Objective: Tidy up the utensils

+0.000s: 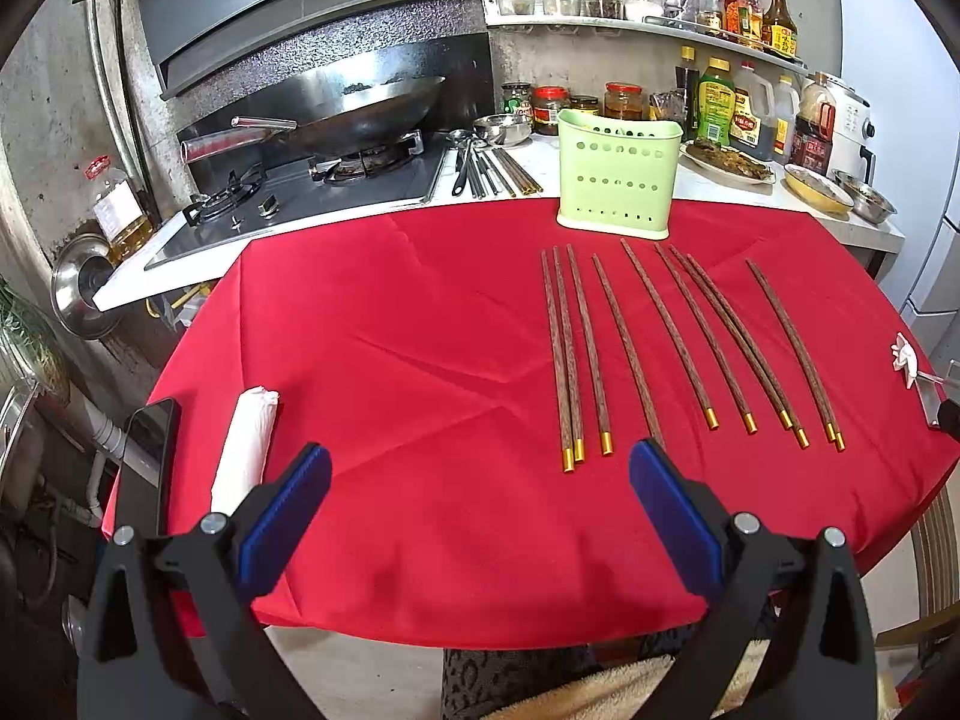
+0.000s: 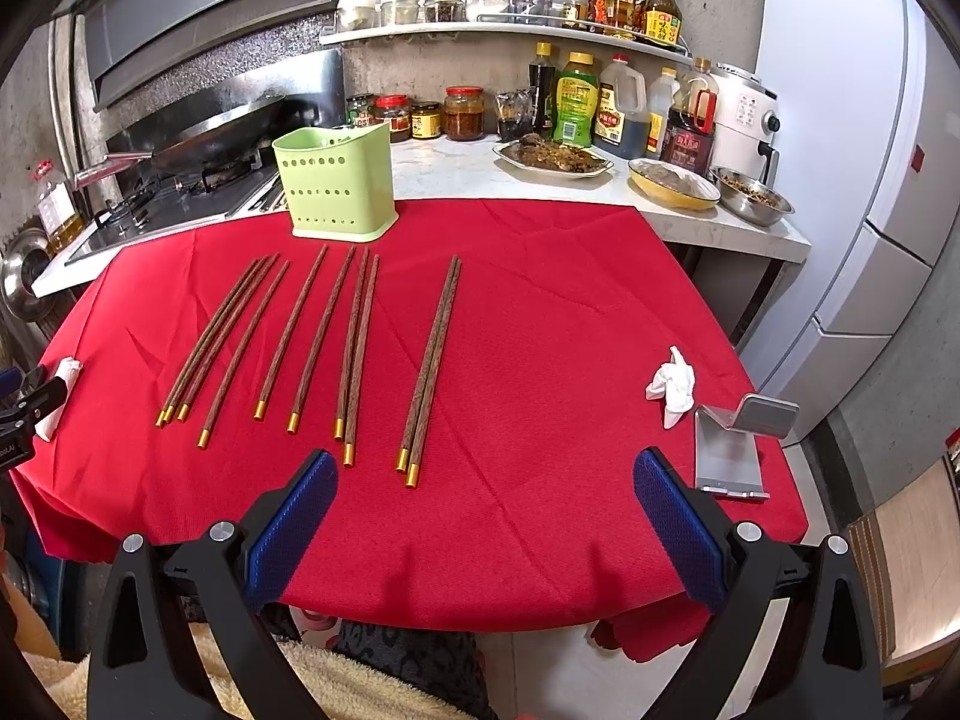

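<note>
Several dark wooden chopsticks [image 1: 672, 336] with gold tips lie side by side on the red tablecloth [image 1: 390, 360], tips toward me. They also show in the right wrist view [image 2: 312, 336]. A light green perforated utensil holder [image 1: 618, 174] stands upright at the cloth's far edge, behind the chopsticks; it shows in the right wrist view too [image 2: 336, 183]. My left gripper [image 1: 480, 468] is open and empty near the front edge, left of the chopstick tips. My right gripper [image 2: 480, 474] is open and empty, just right of the rightmost chopstick pair [image 2: 432, 360].
A rolled white cloth [image 1: 246, 450] and a black phone [image 1: 150, 450] lie at the left edge. A crumpled tissue [image 2: 672, 387] and a metal phone stand [image 2: 732, 444] sit at the right. Behind are a stove with wok [image 1: 360, 114], dishes of food [image 2: 552, 156], bottles and jars.
</note>
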Demonstrator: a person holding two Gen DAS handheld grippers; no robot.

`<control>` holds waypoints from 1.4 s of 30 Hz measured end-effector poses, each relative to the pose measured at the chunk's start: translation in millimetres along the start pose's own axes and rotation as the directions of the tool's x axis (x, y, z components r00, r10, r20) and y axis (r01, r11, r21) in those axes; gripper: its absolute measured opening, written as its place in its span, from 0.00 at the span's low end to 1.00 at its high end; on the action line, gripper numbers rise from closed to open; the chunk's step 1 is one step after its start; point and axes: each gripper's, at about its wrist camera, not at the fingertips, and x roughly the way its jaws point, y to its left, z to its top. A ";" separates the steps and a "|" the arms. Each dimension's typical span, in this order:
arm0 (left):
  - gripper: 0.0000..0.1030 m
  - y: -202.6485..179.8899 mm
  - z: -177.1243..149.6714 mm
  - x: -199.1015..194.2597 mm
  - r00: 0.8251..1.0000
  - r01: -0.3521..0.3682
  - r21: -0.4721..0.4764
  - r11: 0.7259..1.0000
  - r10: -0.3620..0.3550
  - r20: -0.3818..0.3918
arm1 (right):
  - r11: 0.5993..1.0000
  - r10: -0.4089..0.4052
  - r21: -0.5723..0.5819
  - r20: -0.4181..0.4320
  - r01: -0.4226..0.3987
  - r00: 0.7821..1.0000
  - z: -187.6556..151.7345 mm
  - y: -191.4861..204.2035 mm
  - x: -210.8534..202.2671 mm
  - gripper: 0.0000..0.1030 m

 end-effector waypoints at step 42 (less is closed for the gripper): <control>0.94 3.1 9.1 90.6 0.993 0.098 -0.034 0.995 -0.100 -0.065 | 0.996 0.085 -0.015 0.038 -0.084 0.996 7.0 7.9 71.5 0.95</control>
